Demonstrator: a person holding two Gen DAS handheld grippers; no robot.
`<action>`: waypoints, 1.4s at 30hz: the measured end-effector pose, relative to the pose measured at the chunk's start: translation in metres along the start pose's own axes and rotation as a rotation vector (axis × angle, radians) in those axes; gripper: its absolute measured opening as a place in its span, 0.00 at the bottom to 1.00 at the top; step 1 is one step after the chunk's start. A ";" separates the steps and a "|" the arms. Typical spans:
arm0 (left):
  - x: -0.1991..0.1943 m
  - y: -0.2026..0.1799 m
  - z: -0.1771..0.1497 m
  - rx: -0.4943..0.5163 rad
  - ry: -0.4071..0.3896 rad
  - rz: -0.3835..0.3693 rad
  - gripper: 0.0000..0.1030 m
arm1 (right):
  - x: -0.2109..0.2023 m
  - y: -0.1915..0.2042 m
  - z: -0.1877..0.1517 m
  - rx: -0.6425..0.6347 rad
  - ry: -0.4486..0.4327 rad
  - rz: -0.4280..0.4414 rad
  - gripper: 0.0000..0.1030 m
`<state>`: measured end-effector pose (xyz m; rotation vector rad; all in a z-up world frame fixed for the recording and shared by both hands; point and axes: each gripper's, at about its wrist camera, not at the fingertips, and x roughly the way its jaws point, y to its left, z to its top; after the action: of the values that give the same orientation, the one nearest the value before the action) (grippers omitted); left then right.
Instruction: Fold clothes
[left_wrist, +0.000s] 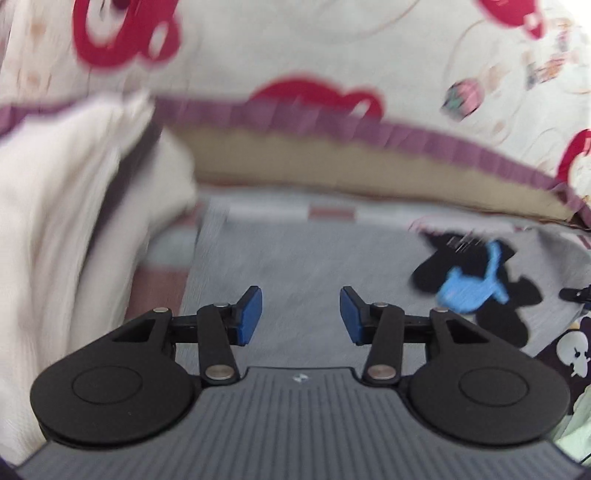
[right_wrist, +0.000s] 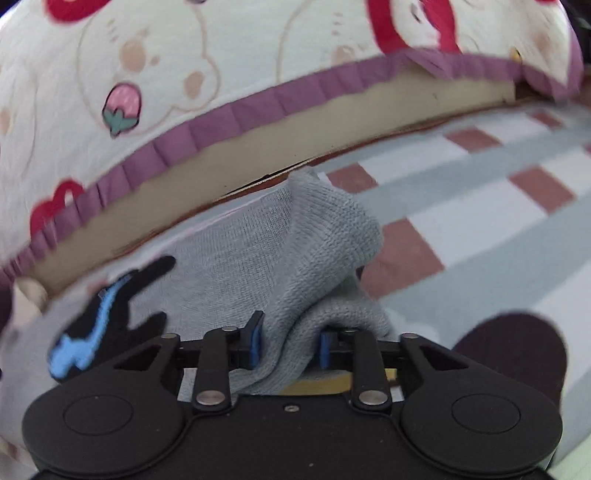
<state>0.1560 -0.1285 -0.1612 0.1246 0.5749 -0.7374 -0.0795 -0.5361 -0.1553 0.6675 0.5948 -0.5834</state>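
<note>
Sweater (right_wrist: 236, 258) lies grey on the checked sheet (right_wrist: 480, 206) below the quilt (right_wrist: 184, 55), one bunched corner pinched in right gripper (right_wrist: 290, 345), left gripper (left_wrist: 301, 317) agape above it, empty; thin pinch may slip mid-fold.

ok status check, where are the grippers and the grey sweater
Left gripper open, above the grey sweater. Right gripper shut on a bunched fold of it. White garment beside, not blocking.
</note>
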 end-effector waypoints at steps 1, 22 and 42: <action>-0.002 -0.009 0.002 0.029 -0.021 -0.015 0.44 | -0.002 0.002 -0.001 0.019 0.011 -0.004 0.41; 0.055 -0.038 -0.025 -0.057 0.235 -0.094 0.63 | 0.041 0.037 -0.056 0.540 0.165 0.276 0.65; 0.037 0.058 -0.013 -0.290 0.273 -0.081 0.61 | -0.001 0.245 -0.156 -1.589 0.059 0.006 0.59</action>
<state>0.2112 -0.1038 -0.1974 -0.0687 0.9457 -0.7121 0.0331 -0.2685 -0.1584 -0.8156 0.8905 0.0388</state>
